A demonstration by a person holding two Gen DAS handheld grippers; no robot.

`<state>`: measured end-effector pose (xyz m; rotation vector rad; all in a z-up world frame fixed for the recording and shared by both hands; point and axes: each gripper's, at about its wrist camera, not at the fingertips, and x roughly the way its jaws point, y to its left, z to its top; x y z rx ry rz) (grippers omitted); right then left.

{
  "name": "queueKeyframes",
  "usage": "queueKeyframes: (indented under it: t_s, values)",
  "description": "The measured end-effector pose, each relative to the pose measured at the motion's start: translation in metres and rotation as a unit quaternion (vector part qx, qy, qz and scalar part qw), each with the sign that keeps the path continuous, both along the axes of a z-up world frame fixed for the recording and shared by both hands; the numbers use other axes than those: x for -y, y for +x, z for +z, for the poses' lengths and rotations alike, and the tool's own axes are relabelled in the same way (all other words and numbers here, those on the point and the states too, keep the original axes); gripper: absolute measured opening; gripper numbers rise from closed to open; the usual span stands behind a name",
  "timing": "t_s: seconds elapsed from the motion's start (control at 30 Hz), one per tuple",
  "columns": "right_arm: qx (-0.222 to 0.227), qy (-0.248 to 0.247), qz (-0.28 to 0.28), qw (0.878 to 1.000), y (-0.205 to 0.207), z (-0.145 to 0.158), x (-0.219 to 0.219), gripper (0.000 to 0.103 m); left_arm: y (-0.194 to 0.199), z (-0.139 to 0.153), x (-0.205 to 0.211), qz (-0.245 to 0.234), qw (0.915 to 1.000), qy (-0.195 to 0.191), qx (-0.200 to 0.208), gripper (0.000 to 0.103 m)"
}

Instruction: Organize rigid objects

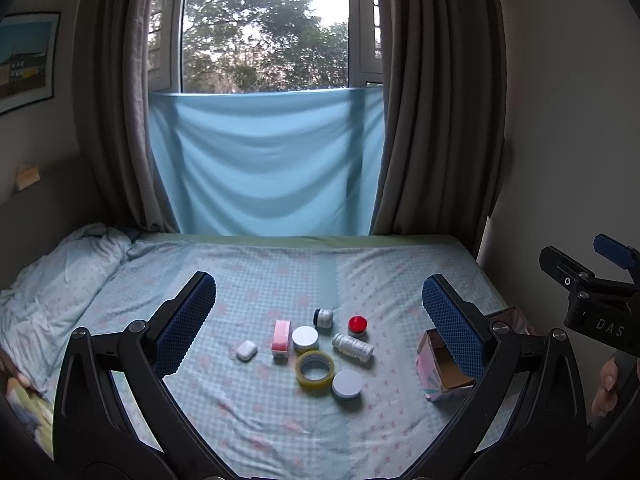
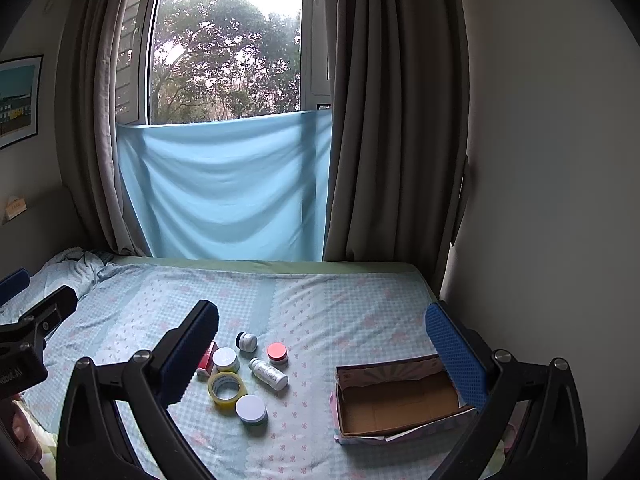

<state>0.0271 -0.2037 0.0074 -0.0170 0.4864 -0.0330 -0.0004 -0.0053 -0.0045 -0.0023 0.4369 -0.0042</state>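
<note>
A: Both tongs, left tongs (image 1: 319,322) and right tongs (image 2: 322,342), gape wide, holding nothing.

B: Nearest, the jar (image 2: 251,409); the box (image 2: 400,396) sits at three o'clock. Grip its sides squarely.

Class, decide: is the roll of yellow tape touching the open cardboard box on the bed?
Apart. The right wrist view shows a wide strip of bare bedsheet between the yellow tape and the cardboard box.
</note>
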Motion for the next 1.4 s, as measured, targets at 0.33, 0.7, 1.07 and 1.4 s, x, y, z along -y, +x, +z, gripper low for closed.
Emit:
queueKeyframes:
  t_s: [0.33,0.7,1.07,1.4]
  values:
    - [0.0,0.0,0.002,1.0,0.003,0.0003,-0.0006,0.103,0.0015,-0.0001,-0.0023,0.0,1.0,-0.002,-0.001,0.103]
    - [0.001,-0.001,0.001,1.0,0.0026,-0.0001,-0.0013,0.103,0.004,0.0013,-0.0044,0.002,1.0,-0.005,-0.006,0.103]
    - [0.002,-0.001,0.002,1.0,0.0056,0.0009,-0.0022,0.103,0.0027,0.0008,-0.0042,0.002,1.0,-0.007,-0.006,0.103]
    - [0.006,-0.004,0.004,1.0,0.0054,0.0004,-0.0033,0.103,0.0013,-0.0003,-0.0033,0.002,1.0,-0.006,-0.004,0.103]
